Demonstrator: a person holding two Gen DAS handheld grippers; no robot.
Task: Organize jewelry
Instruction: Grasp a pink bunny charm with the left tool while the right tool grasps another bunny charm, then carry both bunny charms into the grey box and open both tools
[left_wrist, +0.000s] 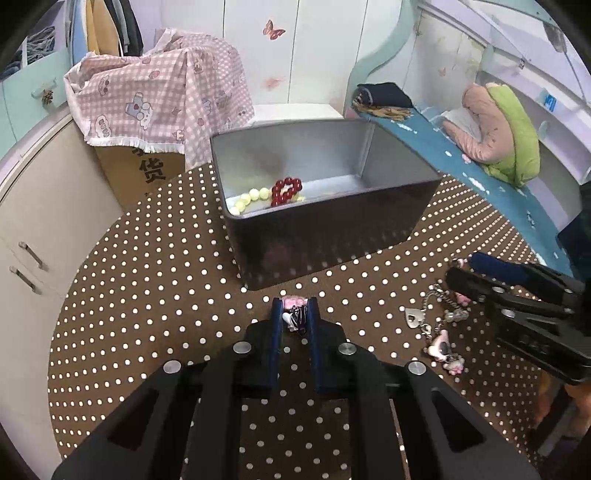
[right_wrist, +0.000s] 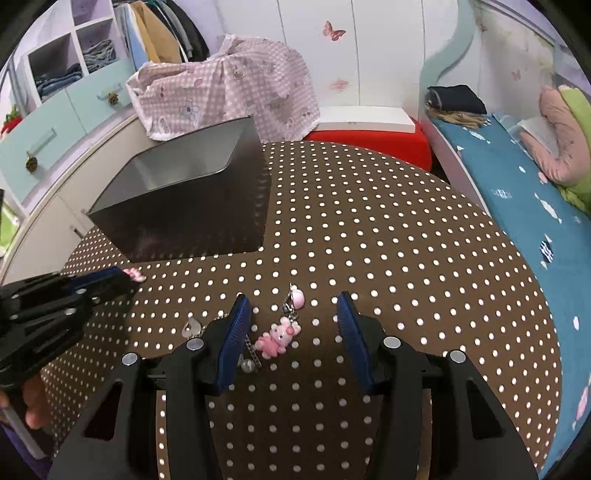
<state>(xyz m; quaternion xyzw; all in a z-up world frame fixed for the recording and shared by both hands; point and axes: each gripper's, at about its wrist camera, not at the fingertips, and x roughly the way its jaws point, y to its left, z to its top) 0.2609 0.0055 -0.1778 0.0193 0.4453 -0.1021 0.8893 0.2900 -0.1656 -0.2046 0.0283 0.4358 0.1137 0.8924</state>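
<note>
Left gripper has its jaws pinched on a small pink charm piece, short of the metal tin. Right gripper hangs with jaws spread wide around the pink bunny charm chain lying on the dotted table. My worry: that thin chain could slip or snag mid-lift. Glossy red beads and pale round beads already sit in the tin.
</note>
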